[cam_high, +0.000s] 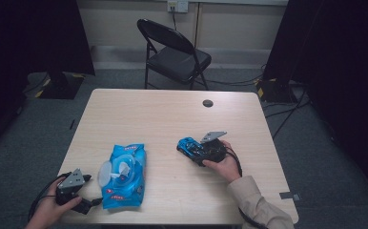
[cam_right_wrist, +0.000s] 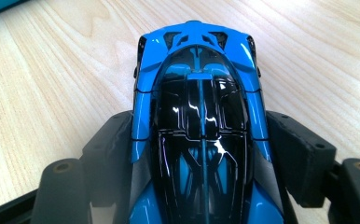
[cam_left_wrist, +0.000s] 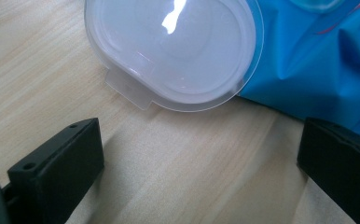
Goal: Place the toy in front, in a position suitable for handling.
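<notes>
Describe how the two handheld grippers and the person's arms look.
Both the left gripper and the right gripper are black, each topped by a grey three-cornered plate, with blocky black fingers showing screw holes. A black cable trails from each. The right arm wears a beige sleeve.

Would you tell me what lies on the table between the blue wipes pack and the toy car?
Nothing: in the high view, only bare wooden table separates the wipes pack from the toy car, held in the right gripper.

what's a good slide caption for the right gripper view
Right gripper clamped on the sides of a blue and black toy car above a light wooden table.
</notes>
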The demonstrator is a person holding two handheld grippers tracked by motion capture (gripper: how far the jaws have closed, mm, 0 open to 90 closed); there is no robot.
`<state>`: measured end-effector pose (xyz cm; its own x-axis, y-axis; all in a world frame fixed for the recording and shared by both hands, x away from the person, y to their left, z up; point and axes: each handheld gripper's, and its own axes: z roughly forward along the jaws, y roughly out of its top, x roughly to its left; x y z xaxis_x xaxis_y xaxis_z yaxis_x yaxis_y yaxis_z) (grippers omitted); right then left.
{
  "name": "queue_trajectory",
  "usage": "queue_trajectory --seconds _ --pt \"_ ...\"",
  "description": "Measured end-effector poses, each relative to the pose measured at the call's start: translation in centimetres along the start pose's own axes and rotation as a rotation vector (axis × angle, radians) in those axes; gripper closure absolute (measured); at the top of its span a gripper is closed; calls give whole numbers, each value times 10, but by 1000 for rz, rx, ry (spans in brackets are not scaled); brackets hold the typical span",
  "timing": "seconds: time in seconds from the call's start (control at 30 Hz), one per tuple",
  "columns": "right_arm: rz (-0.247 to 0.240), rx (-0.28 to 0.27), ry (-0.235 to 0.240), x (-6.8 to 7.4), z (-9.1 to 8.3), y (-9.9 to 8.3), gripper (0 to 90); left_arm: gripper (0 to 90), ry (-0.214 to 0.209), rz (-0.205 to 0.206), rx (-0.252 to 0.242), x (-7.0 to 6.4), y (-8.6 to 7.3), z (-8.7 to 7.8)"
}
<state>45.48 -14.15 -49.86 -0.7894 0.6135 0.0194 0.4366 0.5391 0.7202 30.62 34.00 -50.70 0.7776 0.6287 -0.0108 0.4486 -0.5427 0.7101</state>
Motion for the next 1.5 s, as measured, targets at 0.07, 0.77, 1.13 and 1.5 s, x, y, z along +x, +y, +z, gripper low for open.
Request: queue_trajectory --seconds 0.07,0.77,1.13,1.5 --pt "-8 -2 -1 0 0 0 274 0 0 0 0 0 0 0" --pt "-28 21 -2 4 -1 2 177 0 3 -2 2 -1 0 0" --pt "-1 -64 -12 9 -33 1 162 144 -47 39 -2 -4 1 -5" --pt "30 -56 -12 28 -66 -33 157 156 -70 31 -23 -11 6 -19"
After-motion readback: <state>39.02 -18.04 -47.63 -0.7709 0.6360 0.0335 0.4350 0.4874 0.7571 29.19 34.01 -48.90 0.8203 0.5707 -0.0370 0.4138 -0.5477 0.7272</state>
